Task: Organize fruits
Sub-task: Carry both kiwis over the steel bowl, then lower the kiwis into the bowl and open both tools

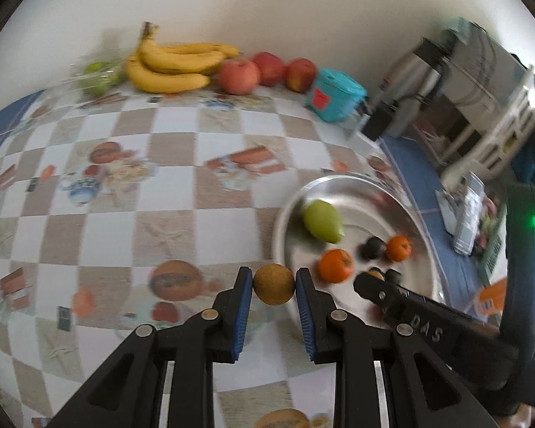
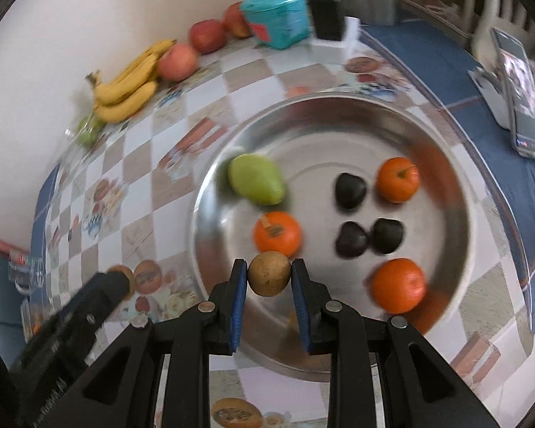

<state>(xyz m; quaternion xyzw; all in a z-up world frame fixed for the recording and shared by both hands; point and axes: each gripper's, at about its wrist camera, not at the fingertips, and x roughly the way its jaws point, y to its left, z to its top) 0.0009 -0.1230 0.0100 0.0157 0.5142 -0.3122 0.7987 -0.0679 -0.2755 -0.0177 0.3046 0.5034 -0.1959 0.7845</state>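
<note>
Fruits sit in two groups around the steel bowl (image 2: 446, 135): off to its left along the wall lie a bagged green fruit (image 1: 98, 75), the bananas (image 1: 174, 66) and three apples (image 1: 239, 76), well apart from it; inside it rest a green pear (image 2: 256, 183), three oranges (image 2: 277, 233) and three dark plums (image 2: 350, 190). The left gripper (image 1: 274, 283) holds a small brown round fruit (image 1: 274, 284) clamped between its blue pads, just left of the bowl's rim, over the checked tablecloth (image 1: 167, 164). The right gripper (image 2: 269, 274) pinches a second brown fruit (image 2: 269, 274) over the bowl's near side, touching distance from an orange. Both grips catch only the fruit's widest curve near the fingertips, so I'd judge a quick tilt could squirt either one out. The right one could knock the orange, the left one roll off across the cloth.
</note>
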